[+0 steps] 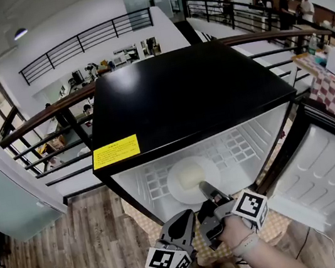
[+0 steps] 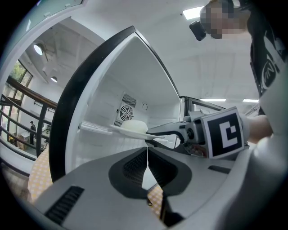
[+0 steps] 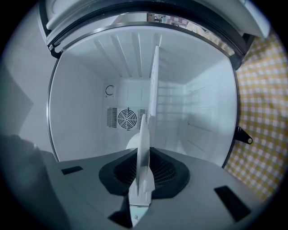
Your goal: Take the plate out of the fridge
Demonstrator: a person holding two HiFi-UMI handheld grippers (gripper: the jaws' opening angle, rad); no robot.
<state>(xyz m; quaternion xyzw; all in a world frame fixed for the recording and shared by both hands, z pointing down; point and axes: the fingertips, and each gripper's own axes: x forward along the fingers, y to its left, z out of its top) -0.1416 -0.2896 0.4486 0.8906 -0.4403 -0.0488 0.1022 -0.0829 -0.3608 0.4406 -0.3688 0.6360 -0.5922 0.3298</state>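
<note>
The right hand-held gripper (image 1: 206, 188) reaches into the open fridge (image 1: 179, 90), jaws pinched on the near rim of the white plate (image 1: 187, 181) resting on the shelf (image 1: 236, 147), apparently to slide it out, while the left hand-held gripper (image 1: 186, 216) hangs outside, closed and empty

— Where is the right gripper (image 1: 206, 188)?
— Reaching far forward from the right hand (image 1: 238, 231), with the forearm (image 1: 275, 266) coming in from the near right. Its jaws are pinched on the near rim of the plate (image 1: 184, 178), which sits edge-on between them.
— And the left gripper (image 1: 185, 217)?
— Held back near the body, just left of the right one. Its jaws are pressed together with nothing between them, and it points the same way.
</note>
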